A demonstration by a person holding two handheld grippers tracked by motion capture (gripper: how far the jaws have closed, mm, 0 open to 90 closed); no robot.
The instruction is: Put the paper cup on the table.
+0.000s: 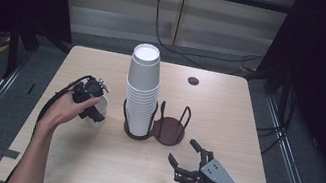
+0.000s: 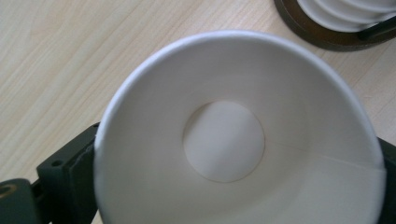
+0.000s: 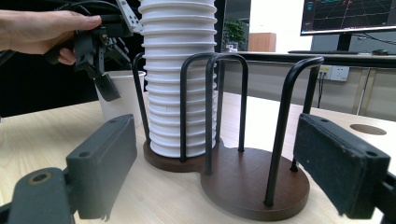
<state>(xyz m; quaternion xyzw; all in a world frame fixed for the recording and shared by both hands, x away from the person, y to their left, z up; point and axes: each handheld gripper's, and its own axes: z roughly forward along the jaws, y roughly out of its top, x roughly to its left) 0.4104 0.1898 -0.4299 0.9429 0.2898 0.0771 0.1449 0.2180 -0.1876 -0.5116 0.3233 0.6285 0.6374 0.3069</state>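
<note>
While the left tool is straddling the upright single cup with jaws spread, the empty holder ring is waiting to its right, nearer the spread right tool.

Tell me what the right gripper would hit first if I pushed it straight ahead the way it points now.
Most likely the cup holder: the right gripper points straight at its empty ring, open fingers either side. The dark base and nearest wire post come first, the stack of cups behind and left, though depth is unclear.
</note>
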